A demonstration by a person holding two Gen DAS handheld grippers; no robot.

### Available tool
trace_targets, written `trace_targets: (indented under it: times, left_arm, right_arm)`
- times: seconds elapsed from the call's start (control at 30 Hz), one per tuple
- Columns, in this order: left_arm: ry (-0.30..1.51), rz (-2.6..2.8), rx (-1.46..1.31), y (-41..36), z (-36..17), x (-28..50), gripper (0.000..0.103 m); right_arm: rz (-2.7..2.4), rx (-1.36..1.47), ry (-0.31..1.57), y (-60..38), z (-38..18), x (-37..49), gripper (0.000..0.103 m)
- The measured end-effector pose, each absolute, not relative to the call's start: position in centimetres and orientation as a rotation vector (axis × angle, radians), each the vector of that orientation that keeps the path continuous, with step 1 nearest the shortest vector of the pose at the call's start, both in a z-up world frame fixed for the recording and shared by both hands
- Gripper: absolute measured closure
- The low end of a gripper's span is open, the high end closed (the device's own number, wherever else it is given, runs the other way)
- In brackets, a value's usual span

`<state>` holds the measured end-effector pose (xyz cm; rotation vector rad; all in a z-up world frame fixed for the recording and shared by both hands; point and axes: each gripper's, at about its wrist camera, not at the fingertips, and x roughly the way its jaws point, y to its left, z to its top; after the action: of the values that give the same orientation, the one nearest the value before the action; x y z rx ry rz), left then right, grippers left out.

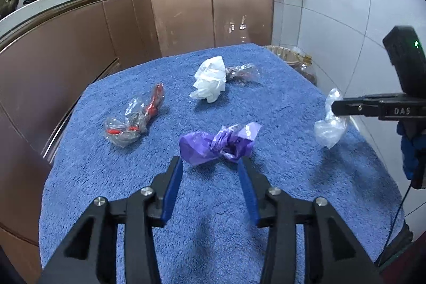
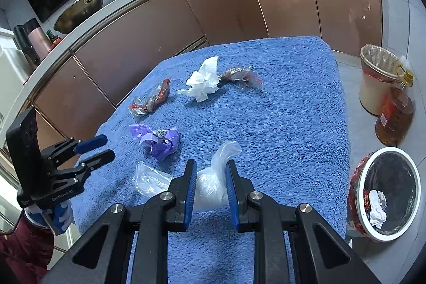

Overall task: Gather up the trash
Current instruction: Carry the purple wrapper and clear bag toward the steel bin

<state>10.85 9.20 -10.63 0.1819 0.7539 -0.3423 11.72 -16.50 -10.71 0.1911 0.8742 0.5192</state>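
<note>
Five crumpled scraps dot the blue towel [image 2: 279, 108] on your table: purple bag [image 1: 221, 143], white tissue [image 2: 202, 80], two clear wrappers. Your right gripper [image 2: 210, 184] clamps a clear plastic bag [image 2: 213, 185]; your left gripper [image 1: 210, 172] stands parted, empty, before the purple one. Brown cabinets [image 1: 186, 17] ring the kitchen.

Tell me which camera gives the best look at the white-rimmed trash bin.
The right wrist view: the trash bin sits on the floor beside the blue towel, seen from above, with white crumpled paper inside. The left wrist view does not show that bin at all.
</note>
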Motion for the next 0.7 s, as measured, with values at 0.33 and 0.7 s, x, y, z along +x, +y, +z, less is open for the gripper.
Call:
trace_targets:
  times: [0.33, 0.7]
  left_arm:
    - [0.832, -0.515, 0.265, 7.3, -12.4, 16.2, 0.053]
    - [0.945, -0.560, 0.196, 6.1, -15.0, 19.6, 0.065]
  right_arm:
    - [0.493, 0.240, 0.851, -19.2, -11.0, 11.7, 0.083]
    - [0.437, 0.306, 0.822, -23.8, -11.5, 11.7, 0.083]
